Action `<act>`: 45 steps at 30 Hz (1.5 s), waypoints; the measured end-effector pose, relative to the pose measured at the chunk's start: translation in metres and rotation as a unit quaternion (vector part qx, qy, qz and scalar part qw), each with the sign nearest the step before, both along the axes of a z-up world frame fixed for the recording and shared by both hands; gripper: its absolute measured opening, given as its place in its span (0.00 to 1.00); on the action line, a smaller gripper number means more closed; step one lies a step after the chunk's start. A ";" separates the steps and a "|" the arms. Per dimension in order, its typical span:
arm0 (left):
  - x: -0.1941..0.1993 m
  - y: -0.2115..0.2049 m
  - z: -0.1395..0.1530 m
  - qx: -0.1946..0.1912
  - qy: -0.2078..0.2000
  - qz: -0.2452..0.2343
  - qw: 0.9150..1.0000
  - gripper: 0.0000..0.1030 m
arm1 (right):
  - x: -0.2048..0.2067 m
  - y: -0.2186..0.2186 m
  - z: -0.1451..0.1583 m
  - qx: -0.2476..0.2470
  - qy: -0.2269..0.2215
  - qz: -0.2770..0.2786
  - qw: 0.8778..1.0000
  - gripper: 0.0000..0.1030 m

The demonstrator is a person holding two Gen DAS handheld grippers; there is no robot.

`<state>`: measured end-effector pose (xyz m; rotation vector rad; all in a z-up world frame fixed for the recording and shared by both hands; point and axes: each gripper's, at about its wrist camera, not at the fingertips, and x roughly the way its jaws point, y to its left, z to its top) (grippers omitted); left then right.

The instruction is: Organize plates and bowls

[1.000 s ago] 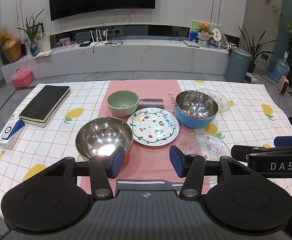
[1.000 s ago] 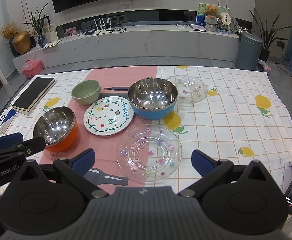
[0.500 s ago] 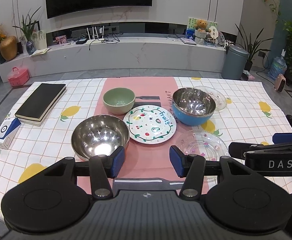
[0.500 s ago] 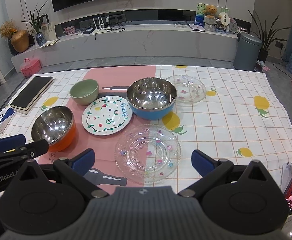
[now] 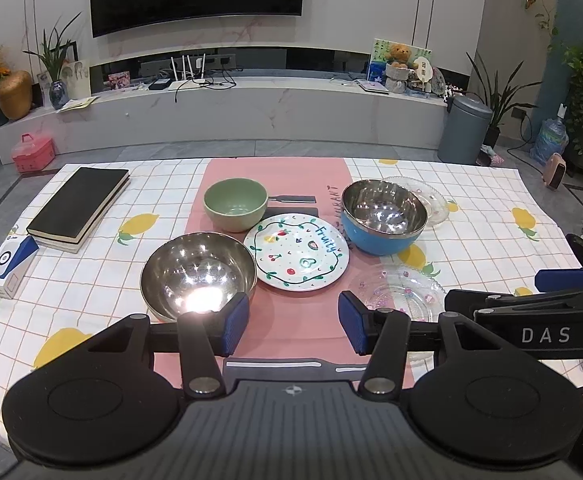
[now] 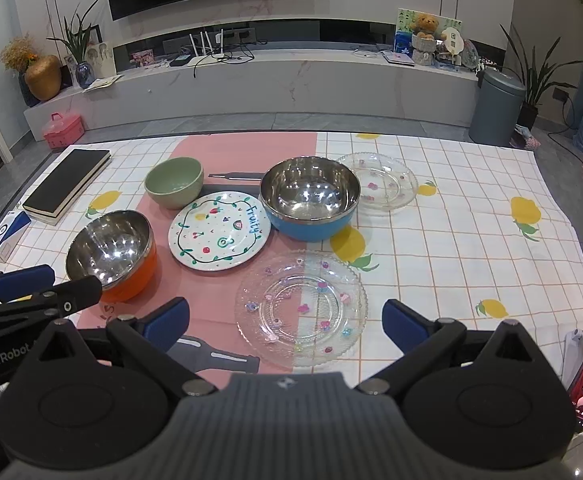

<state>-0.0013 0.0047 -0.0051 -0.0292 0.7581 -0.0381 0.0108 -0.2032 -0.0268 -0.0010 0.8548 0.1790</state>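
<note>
1. Desk (image 6: pixel 471 216) carried a checked lemon-print cloth with a pink runner down its middle.
2. Green bowl (image 5: pixel 235 204) sat at the far end of the runner; the white "Fruity" plate (image 5: pixel 296 257) lay just nearer.
3. Orange steel bowl (image 6: pixel 112 254) stood left of that plate, the blue steel bowl (image 6: pixel 310 198) right of it.
4. One clear glass plate (image 6: pixel 383 181) lay partly behind the blue bowl; a second glass plate (image 6: pixel 300 307) lay near the front edge.
5. Left gripper (image 5: pixel 293 322) hovered above the runner, jaws spread, nothing between them.
6. Right gripper (image 6: pixel 287 320) hovered above the nearer glass plate, jaws spread wide, gripping nothing.
7. Black book (image 5: pixel 78 202) and a small box (image 5: pixel 9 266) lay at the left side.
</note>
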 end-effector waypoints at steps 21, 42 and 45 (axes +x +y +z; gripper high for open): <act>0.001 -0.001 -0.002 0.000 0.005 0.003 1.000 0.60 | 0.001 -0.002 -0.001 0.004 0.002 -0.003 1.000 0.97; 0.001 -0.003 -0.003 0.000 0.009 0.001 1.000 0.60 | 0.000 -0.003 -0.002 0.004 0.002 -0.005 1.000 0.97; 0.002 -0.003 -0.004 -0.001 0.009 0.001 1.000 0.60 | 0.000 -0.003 -0.002 0.004 0.002 -0.005 1.000 0.97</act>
